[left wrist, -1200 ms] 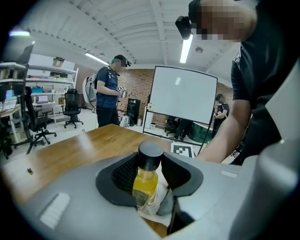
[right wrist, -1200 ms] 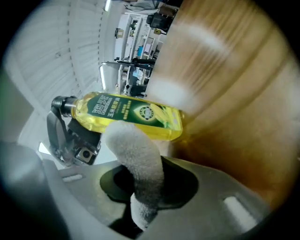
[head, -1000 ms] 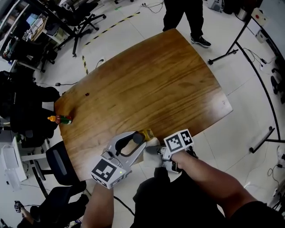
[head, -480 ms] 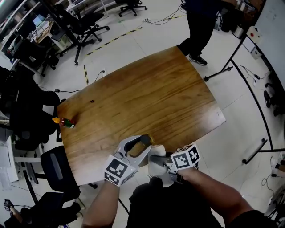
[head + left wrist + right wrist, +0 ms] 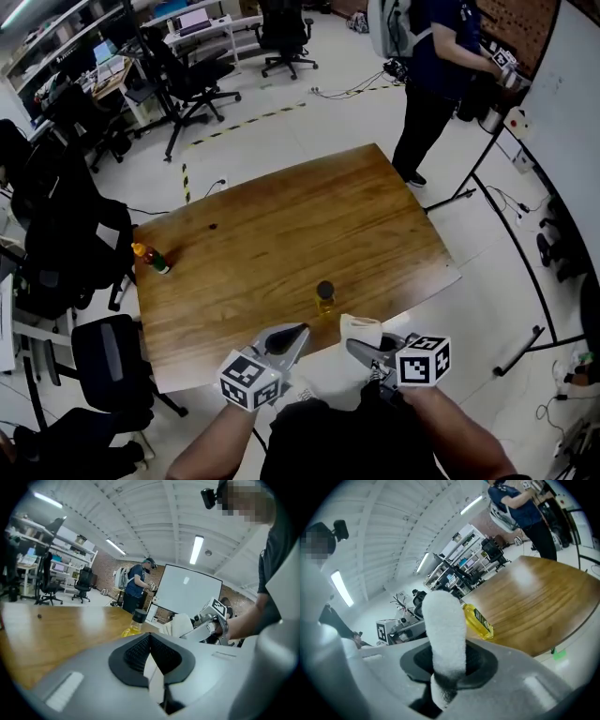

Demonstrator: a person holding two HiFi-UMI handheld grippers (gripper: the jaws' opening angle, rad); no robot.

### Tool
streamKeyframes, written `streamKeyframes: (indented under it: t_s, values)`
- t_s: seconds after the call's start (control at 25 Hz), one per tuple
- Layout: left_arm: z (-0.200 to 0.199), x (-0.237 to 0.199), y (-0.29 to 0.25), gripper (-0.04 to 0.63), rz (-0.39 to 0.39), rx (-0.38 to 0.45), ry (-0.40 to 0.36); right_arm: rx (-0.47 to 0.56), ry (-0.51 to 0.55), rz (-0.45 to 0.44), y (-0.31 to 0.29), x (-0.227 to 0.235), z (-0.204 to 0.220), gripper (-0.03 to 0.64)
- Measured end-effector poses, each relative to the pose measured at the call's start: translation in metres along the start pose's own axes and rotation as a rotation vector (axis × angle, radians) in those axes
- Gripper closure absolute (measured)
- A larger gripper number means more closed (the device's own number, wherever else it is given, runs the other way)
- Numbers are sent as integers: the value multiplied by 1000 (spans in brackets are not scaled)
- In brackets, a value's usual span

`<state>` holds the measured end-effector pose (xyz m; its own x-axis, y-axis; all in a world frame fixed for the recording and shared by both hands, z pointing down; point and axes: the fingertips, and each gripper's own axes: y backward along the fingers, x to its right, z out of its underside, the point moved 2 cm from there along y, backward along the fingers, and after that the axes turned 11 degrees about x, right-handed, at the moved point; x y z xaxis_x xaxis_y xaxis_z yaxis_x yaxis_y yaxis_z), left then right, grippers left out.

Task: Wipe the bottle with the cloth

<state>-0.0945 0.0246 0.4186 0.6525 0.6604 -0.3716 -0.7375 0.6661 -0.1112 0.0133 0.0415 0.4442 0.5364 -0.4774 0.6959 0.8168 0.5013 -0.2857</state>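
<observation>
White cloth (image 5: 443, 634) before half-hidden bottle (image 5: 480, 620)

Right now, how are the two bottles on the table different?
The yellow bottle has a black cap; the other bottle has an orange one. The yellow bottle stands near the front edge; the other bottle sits by the left edge. Both rest on the wooden table.

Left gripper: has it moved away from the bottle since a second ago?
Yes. The left gripper drew back toward the person, to the table's near edge, clear of the bottle, which stands alone; its jaws just closed, empty.
</observation>
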Motion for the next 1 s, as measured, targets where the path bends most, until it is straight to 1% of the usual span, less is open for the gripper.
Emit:
streamKeyframes:
  t_s: [0.12, 0.16, 0.2, 0.28, 0.4, 0.56, 0.64, 0.72, 0.84, 1.0]
  values:
    - [12, 13, 21, 578, -111, -18, 165, -20, 83, 2, 22, -13, 7, 541]
    - [18, 18, 28, 578, -151, -32, 210, -34, 121, -4, 29, -17, 9, 542]
    - [24, 25, 33, 578, -183, -46, 234, -47, 163, -13, 35, -21, 11, 543]
    - [34, 41, 43, 578, -224, -58, 228, -63, 238, -36, 47, -26, 12, 543]
    - [47, 67, 56, 578, -265, -52, 199, -53, 305, -72, 65, -35, 10, 543]
    - [67, 107, 71, 578, -357, -49, 213, -49, 399, -121, 103, -46, 9, 542]
    - [80, 132, 75, 578, -389, -53, 216, -41, 441, -142, 130, -50, 12, 543]
    - [88, 157, 78, 578, -409, -51, 198, -35, 452, -154, 155, -48, 17, 543]
    - [92, 187, 85, 578, -444, -45, 149, -36, 460, -161, 178, -45, 23, 543]
    - [88, 212, 100, 578, -480, 5, 126, -17, 486, -169, 195, -50, 31, 543]
